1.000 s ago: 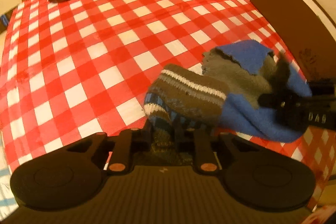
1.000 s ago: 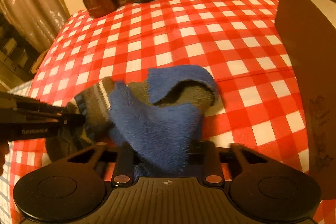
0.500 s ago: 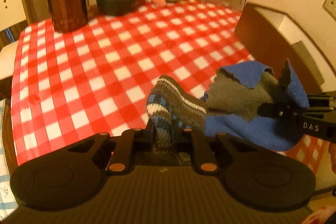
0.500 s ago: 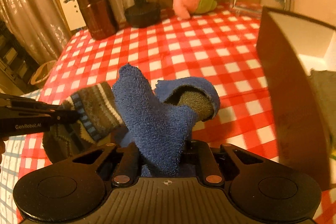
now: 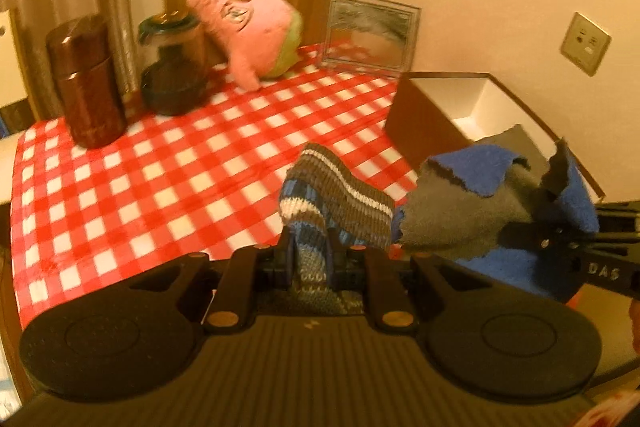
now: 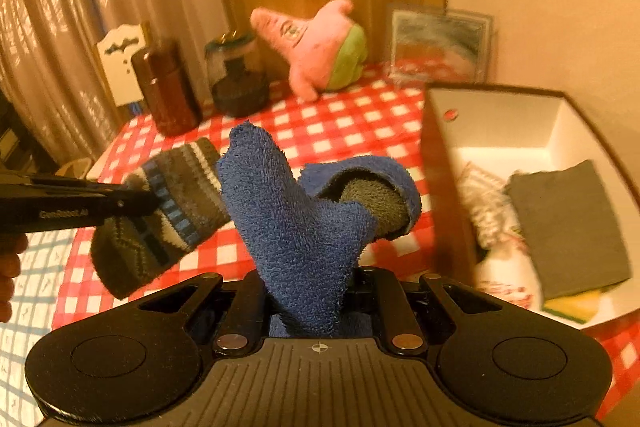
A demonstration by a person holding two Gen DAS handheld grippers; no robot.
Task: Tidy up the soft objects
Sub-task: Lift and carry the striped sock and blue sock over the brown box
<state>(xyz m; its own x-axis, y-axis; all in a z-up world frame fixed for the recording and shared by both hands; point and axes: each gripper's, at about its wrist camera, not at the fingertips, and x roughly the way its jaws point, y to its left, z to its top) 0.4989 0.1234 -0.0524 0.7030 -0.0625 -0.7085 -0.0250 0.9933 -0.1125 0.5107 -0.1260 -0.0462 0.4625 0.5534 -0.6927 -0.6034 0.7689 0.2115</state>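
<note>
My left gripper [image 5: 308,251] is shut on a striped knit sock [image 5: 332,195], brown, blue and white, held above the checked table. My right gripper [image 6: 308,287] is shut on a blue and grey fleece cloth [image 6: 296,223], also held in the air. In the left wrist view the cloth [image 5: 472,207] hangs to the right of the sock, pinched by the right gripper [image 5: 548,239]. In the right wrist view the sock [image 6: 172,203] hangs from the left gripper [image 6: 140,199] at the left. The two soft items touch side by side.
A brown box with white inside [image 6: 500,123] stands at the right and holds a grey folded cloth [image 6: 568,227] and other soft items. At the table's back stand a brown canister [image 5: 86,87], a dark glass jar [image 5: 174,67], a pink plush star [image 5: 256,27] and a picture frame [image 5: 368,31].
Both grippers have lifted the sock and the cloth up off the table. The views have tilted up, so the box's inside and the back wall now show.
</note>
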